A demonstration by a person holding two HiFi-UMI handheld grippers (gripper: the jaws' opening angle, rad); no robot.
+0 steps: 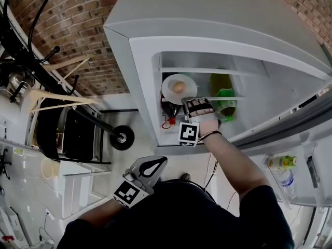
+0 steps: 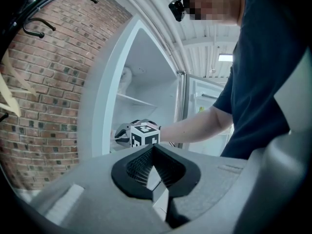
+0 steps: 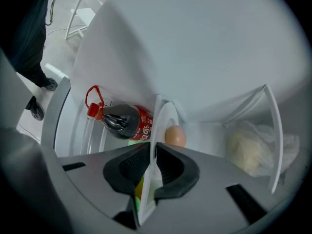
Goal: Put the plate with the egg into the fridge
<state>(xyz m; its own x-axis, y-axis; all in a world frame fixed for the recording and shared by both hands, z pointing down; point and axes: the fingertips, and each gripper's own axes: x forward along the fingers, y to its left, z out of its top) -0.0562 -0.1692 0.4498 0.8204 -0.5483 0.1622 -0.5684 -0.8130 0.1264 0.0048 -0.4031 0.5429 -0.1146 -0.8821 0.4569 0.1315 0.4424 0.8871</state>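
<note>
The white plate (image 1: 179, 88) with the brown egg (image 1: 178, 86) lies on a shelf inside the open fridge (image 1: 145, 77). My right gripper (image 1: 182, 103) reaches into the fridge at the plate's near rim. In the right gripper view the plate (image 3: 165, 118) runs edge-on between the jaws of the right gripper (image 3: 152, 146), with the egg (image 3: 175, 135) just past them. The pads stand slightly off the rim, so that gripper is open. My left gripper (image 1: 162, 160) hangs low outside the fridge, shut with nothing in it, as the left gripper view (image 2: 152, 147) also shows.
A dark bottle with a red cap (image 3: 119, 120) lies beside the plate. A green bottle (image 1: 224, 104) stands to the right of it. A bag of pale food (image 3: 249, 149) sits further in. The open door's shelf (image 1: 282, 163) holds bottles. A black cart (image 1: 78, 134) stands at left.
</note>
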